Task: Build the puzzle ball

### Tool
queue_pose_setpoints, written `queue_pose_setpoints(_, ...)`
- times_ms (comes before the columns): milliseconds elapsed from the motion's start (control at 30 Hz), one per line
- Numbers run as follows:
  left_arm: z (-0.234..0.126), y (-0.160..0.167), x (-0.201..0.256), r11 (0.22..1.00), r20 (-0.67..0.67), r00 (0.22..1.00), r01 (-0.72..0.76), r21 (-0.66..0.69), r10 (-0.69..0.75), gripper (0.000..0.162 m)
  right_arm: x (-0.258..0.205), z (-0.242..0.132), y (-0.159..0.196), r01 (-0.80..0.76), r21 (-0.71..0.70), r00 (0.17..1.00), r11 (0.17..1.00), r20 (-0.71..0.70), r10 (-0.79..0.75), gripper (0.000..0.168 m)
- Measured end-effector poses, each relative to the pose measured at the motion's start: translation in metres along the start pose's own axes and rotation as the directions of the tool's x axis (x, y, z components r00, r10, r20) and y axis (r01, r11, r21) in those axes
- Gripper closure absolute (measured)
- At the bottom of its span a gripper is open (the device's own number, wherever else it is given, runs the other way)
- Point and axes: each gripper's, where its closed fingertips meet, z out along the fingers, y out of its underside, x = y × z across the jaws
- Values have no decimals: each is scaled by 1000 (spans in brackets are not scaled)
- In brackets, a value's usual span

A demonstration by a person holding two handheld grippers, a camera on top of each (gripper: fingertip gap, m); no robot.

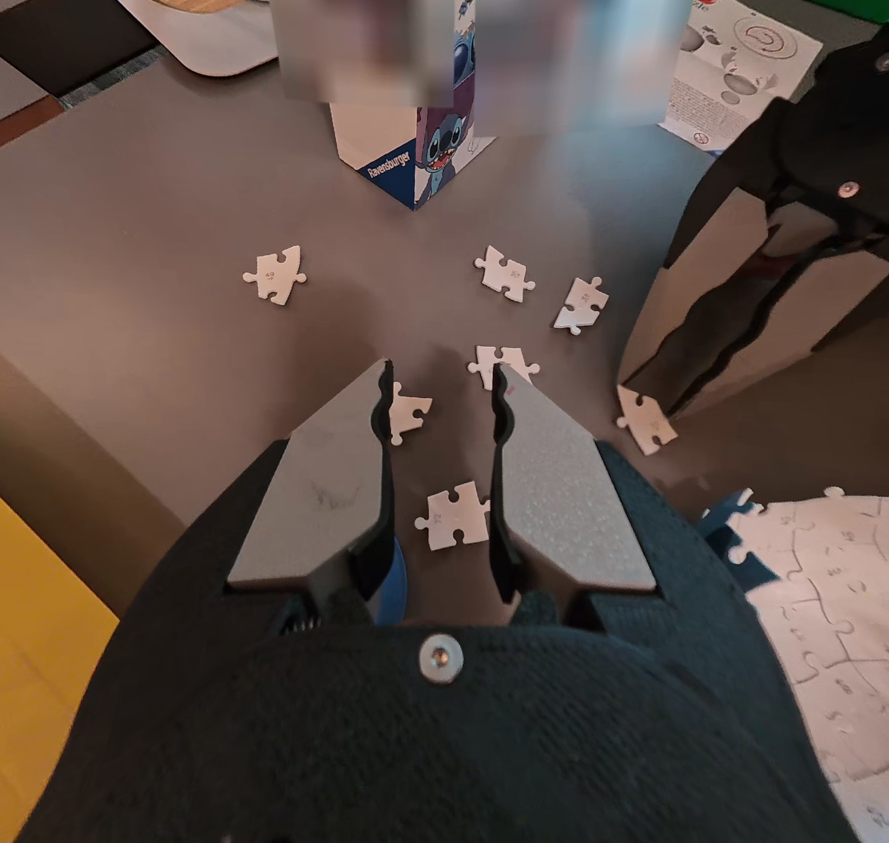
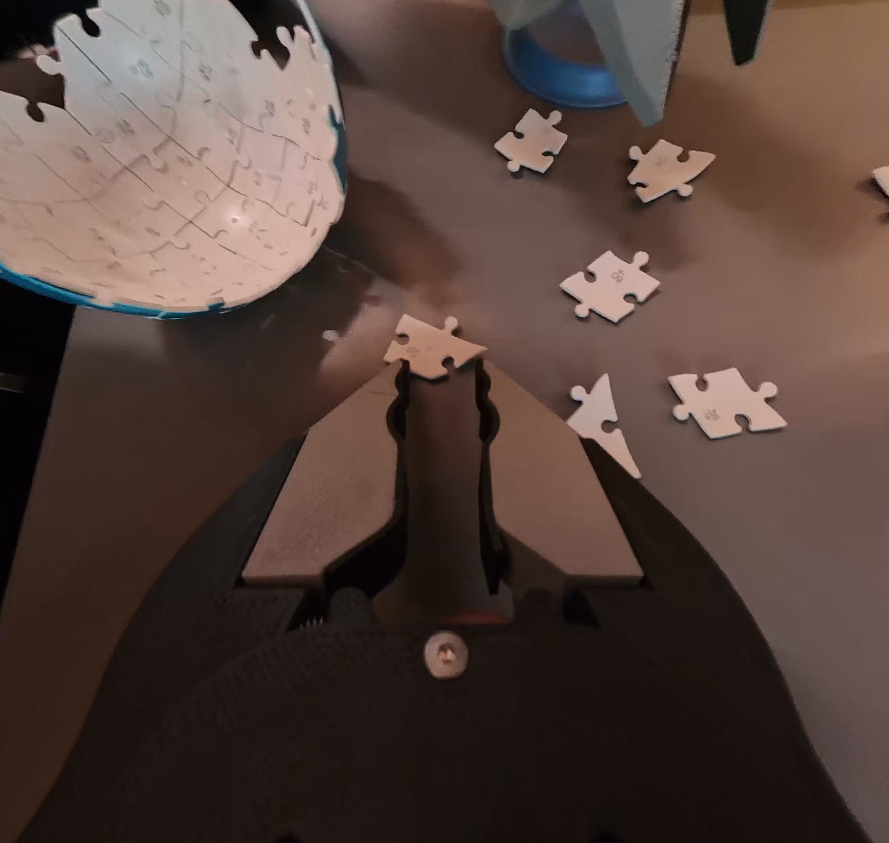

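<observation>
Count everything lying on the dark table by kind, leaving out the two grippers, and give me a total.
Loose white jigsaw pieces: 7
Half-built white puzzle ball shell with blue outside: 1
Upright cardboard puzzle box: 1
Printed paper instruction sheet: 1
Blue plastic ring: 1
Total: 11

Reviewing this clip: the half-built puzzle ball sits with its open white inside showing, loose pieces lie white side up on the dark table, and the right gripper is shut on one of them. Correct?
Not quite. In the right wrist view the right gripper is open, its fingers apart just short of a loose piece lying on the table. The rest holds: the puzzle ball shows its white inside, and the pieces lie white side up.
</observation>
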Motion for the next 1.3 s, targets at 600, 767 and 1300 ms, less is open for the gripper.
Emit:
queue_pose_setpoints(600, 1, 3, 0, 1000, -6, 1000, 4, -15, -4, 122, -4, 0, -4, -11, 12, 1000, 1000, 0, 11, 125)
queue_pose_setpoints(767, 2, 4, 1, 1000, -9, 1000, 0, -23, 0, 122, -8, -7, -16, -50, 79, 998, 996, 32, 48, 128)
queue_pose_setpoints(1300, 3, 8, -9, 999, 10, 1000, 24, -35, -24, 122, -29, -8, -61, -234, 10, 950, 972, 217, 227, 139)
